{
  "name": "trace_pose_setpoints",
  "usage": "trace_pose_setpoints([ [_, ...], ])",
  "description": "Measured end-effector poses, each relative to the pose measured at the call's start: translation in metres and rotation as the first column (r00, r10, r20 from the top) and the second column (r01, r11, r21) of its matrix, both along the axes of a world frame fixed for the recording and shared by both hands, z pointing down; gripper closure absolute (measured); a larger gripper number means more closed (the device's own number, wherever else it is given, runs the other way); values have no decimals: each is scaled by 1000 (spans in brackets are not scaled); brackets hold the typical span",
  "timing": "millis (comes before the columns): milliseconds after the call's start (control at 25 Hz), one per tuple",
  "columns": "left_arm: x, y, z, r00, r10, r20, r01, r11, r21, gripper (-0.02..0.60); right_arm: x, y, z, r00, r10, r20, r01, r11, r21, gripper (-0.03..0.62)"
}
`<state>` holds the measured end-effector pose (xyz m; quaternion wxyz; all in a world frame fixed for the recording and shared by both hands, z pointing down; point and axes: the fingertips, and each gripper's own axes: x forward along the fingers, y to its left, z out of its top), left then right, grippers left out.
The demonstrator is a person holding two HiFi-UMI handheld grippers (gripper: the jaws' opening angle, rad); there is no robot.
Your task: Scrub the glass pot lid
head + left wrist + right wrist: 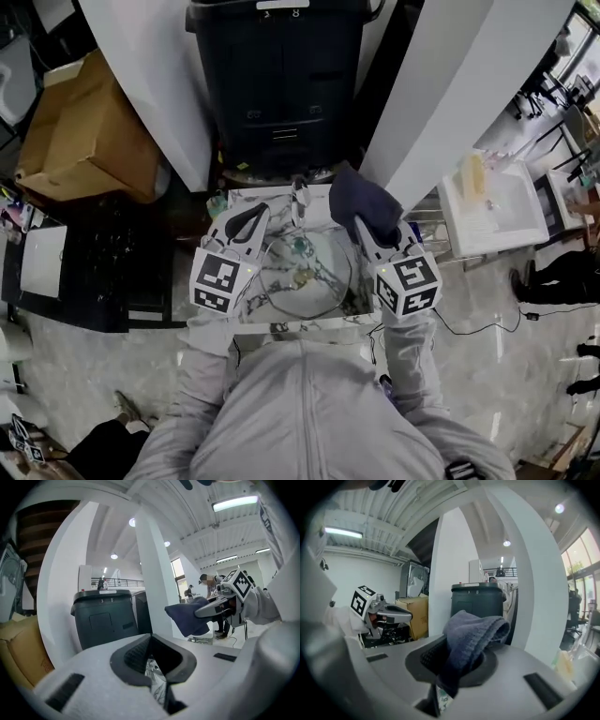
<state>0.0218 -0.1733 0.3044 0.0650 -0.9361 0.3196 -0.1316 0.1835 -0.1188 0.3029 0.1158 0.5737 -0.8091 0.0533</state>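
The round glass pot lid [305,277] lies in a small marble-patterned sink [246,309] straight below me, its knob near the middle. My left gripper [246,223] hovers over the lid's left rim with its jaws together and nothing between them; in the left gripper view [151,639] only glass and marble show below the pads. My right gripper [367,228] is over the lid's right rim, shut on a dark blue cloth [366,202] that bunches up out of the jaws [473,630]. Both grippers are level and apart from each other.
A faucet [298,199] stands at the back of the sink. Behind it is a large black bin [281,75] between two white pillars. A cardboard box [84,131] sits at the left, a white table [492,206] with bottles at the right.
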Motion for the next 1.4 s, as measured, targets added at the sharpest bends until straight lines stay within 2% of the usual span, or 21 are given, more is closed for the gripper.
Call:
trace_pose_setpoints([
  [280, 15, 6, -58, 1000, 6, -28, -2, 991, 135, 554, 13, 7, -52, 997, -35, -64, 42, 992, 118, 531],
  [600, 26, 25, -107, 999, 22, -36, -12, 966, 259, 554, 19, 20, -92, 994, -35, -103, 55, 978, 200, 531],
  [880, 36, 39, -113, 998, 61, -30, -51, 959, 279, 554, 14, 27, -94, 991, -58, -121, 81, 977, 199, 531],
  [1400, 30, 41, -110, 998, 55, -42, -42, 964, 264, 554, 9, 30, -92, 992, -63, -112, 84, 978, 193, 531],
])
